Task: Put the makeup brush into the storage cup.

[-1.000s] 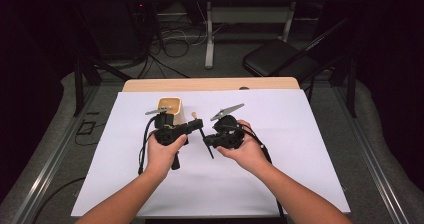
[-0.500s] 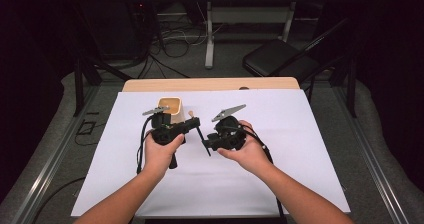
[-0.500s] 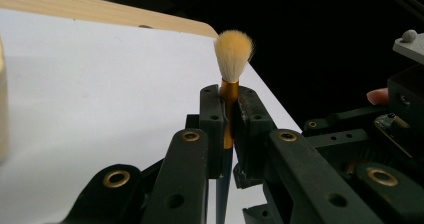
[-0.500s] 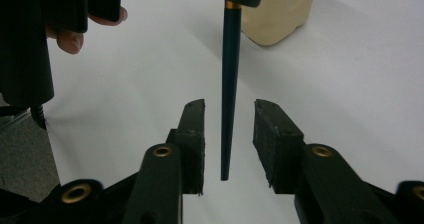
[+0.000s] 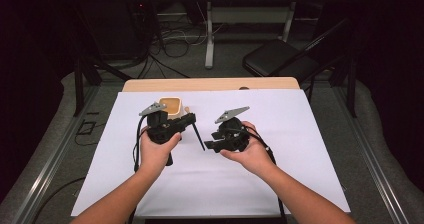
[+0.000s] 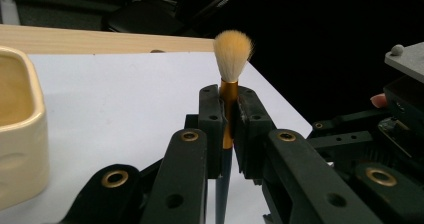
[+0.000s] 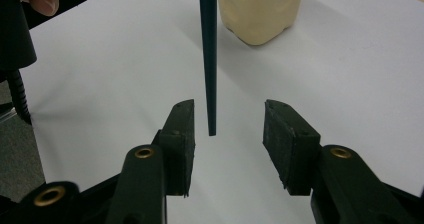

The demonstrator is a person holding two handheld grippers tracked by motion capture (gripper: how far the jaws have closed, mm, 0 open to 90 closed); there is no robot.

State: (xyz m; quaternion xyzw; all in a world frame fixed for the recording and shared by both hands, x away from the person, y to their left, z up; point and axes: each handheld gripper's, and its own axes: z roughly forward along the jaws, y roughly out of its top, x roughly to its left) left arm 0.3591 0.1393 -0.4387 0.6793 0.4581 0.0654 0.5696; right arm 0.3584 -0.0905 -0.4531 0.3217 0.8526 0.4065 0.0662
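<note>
Opening its jaws just now, the right gripper (image 7: 229,129) let go of the dark handle tip of the brush (image 6: 231,79), which hung free between the parted pads — so the handover looked done. The left gripper (image 6: 229,129) stayed clamped on the gold ferrule, above the white sheet (image 5: 300,134) near mid-table. Just beyond it, on the far left, sat the cream cup (image 5: 171,105); nothing could be made out inside.
</note>
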